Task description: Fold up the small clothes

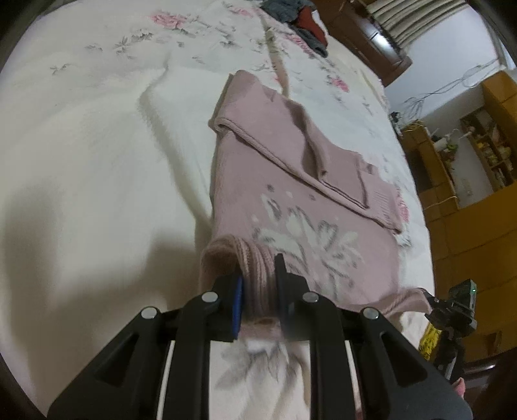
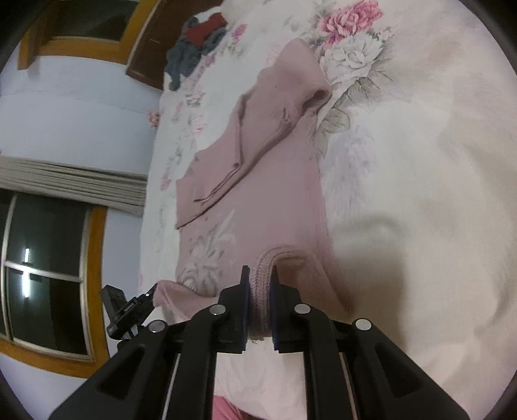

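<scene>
A small pink knitted sweater point(image 1: 284, 181) with a white and grey flower pattern lies on the bed, its sleeves folded across the body. My left gripper point(image 1: 258, 274) is shut on the ribbed hem at one near corner, lifting it slightly. My right gripper point(image 2: 260, 278) is shut on the ribbed hem at the other near corner of the sweater point(image 2: 258, 181). In the left wrist view the right gripper point(image 1: 452, 307) shows at the right edge, holding that far corner. In the right wrist view the left gripper point(image 2: 129, 310) shows at the left, pinching its corner.
The floral bedsheet point(image 1: 97, 145) covers the bed. A pile of dark grey and red clothes point(image 1: 300, 22) lies at the far end of the bed point(image 2: 197, 42). Wooden shelves point(image 1: 484, 155) stand beside the bed. A window point(image 2: 45, 274) and curtain are on the wall.
</scene>
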Motion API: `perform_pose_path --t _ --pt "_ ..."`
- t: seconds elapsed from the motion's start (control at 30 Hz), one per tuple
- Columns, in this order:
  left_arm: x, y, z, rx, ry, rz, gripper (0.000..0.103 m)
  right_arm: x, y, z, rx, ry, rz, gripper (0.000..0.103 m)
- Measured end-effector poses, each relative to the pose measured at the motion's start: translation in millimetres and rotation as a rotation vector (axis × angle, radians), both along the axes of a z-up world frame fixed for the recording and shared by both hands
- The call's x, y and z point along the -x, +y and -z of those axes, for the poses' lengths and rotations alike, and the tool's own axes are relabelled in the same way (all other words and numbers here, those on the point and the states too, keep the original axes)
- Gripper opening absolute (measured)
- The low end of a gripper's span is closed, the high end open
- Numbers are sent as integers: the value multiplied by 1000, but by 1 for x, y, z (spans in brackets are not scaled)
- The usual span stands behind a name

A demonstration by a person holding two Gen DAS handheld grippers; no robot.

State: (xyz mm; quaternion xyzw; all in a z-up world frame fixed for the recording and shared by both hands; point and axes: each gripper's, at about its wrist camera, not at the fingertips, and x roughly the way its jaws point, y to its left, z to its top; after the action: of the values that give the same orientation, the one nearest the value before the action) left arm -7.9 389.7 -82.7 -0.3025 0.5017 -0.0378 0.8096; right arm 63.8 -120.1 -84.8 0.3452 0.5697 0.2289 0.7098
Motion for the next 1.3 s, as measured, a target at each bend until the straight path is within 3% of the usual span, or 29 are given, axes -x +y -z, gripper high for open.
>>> perform_pose_path --t 0.17,0.3,0.37,0.4,0.43,0.53,0.7,0.87,1.2,1.3 --pt "-29 8 20 20 41 -32 20 -37 10 20 36 52 1 12" --pt "-41 17 29 53 68 -52 25 -52 9 31 46 86 8 20" --pt "-40 23 29 90 67 -66 31 -53 2 31 45 79 20 27" --pt "-38 28 27 104 58 -82 38 -53 -2 29 57 70 28 41" --pt "-34 34 23 105 44 -103 45 -51 -6 26 79 59 35 48" --pt "-24 48 12 97 8 -139 46 -47 -14 15 117 16 16 48" --pt "-23 42 -10 -13 -54 -61 53 -46 -3 -13 198 -110 -89 48" --pt "-36 13 -16 -165 -90 98 67 -52 32 -23 323 -198 -225 61" --pt "-63 -18 16 -276 -49 266 69 -76 76 5 418 -198 -358 62" --pt "-68 -25 24 -300 -34 292 65 -78 83 15 439 -192 -393 62"
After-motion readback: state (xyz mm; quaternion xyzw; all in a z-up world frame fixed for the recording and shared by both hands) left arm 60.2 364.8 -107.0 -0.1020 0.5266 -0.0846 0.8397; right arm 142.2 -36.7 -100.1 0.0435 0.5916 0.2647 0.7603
